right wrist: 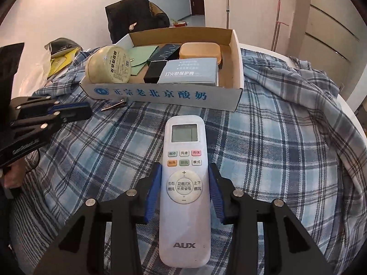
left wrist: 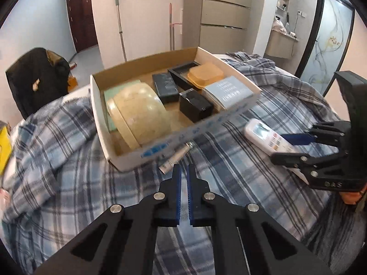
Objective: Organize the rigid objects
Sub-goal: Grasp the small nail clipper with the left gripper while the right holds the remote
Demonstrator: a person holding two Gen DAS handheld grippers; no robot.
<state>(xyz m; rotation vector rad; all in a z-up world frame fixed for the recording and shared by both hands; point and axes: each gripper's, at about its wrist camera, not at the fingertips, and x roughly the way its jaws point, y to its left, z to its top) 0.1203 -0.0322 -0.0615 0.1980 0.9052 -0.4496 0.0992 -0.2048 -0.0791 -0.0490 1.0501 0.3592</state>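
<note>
The right gripper (right wrist: 184, 178) clamps a white plastic remote control (right wrist: 184, 194) above the blue plaid cloth (right wrist: 275, 149) — the left gripper (left wrist: 184, 171) is closed, empty. Beyond lies a small metal-tipped tube (left wrist: 175, 158), then the shallow cardboard box (right wrist: 165, 96).

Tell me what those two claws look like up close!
Both are chunky black plastic. The left claw has two straight fingers lined with ridged blue pads, joined by round silver bolts. The right claw matches: black linkages, blue pads, silver bolts. White lettering, too blurry to read, runs along each body.
</note>
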